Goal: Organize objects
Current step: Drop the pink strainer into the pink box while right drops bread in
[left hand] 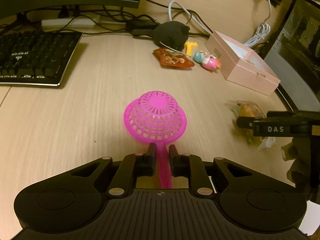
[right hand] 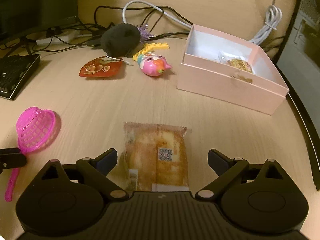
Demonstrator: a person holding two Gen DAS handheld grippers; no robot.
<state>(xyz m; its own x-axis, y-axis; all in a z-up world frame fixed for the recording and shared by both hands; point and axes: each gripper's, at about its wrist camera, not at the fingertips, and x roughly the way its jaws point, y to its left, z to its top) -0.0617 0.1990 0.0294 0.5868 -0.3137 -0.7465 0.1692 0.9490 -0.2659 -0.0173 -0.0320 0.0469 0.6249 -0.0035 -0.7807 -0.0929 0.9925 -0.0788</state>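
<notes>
My left gripper [left hand: 162, 150] is shut on the handle of a pink plastic strainer [left hand: 155, 116], whose basket lies upside down on the wooden desk; the strainer also shows in the right wrist view [right hand: 35, 130]. My right gripper [right hand: 162, 158] is open, its fingers either side of a wrapped cake [right hand: 157, 156] lying on the desk; the cake also shows in the left wrist view [left hand: 248, 110]. An open pink box [right hand: 230, 80] with small packets inside stands at the right, also in the left wrist view [left hand: 244, 66].
A red snack packet [right hand: 101, 69], a pink toy figure [right hand: 154, 65], a yellow brick [right hand: 152, 47] and a black plush [right hand: 120, 40] lie behind. A keyboard [left hand: 34, 58] is at the left. Cables run along the back. The desk edge [right hand: 300, 110] curves at the right.
</notes>
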